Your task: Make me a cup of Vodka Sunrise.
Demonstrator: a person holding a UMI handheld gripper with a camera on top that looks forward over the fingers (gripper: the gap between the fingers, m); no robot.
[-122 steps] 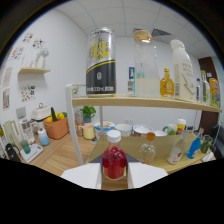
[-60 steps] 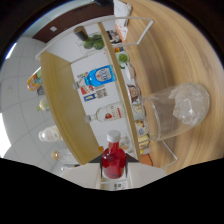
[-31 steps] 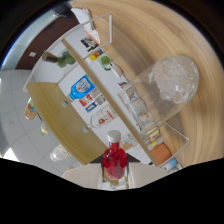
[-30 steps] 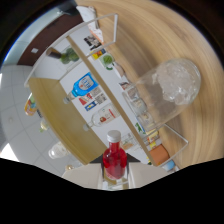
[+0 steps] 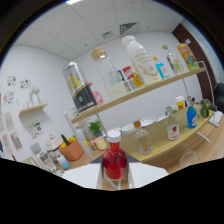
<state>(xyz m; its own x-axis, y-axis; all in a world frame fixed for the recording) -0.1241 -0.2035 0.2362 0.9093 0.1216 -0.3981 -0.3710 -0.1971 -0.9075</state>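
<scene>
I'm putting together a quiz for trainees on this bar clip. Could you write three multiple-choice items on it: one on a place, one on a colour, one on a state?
1. Where is the small red bottle?
A. between the tongs
B. on the upper shelf
C. beside the orange pot

2. What colour is its cap?
A. black
B. white
C. green

3. What state is the bottle in?
A. lying flat
B. upside down
C. upright with cap on

Answers:
1 A: it sits just ahead of the camera, held at both sides by the tongs.
2 B: the cap above the red liquid is white.
3 C: its neck points up and the cap is in place.
</scene>
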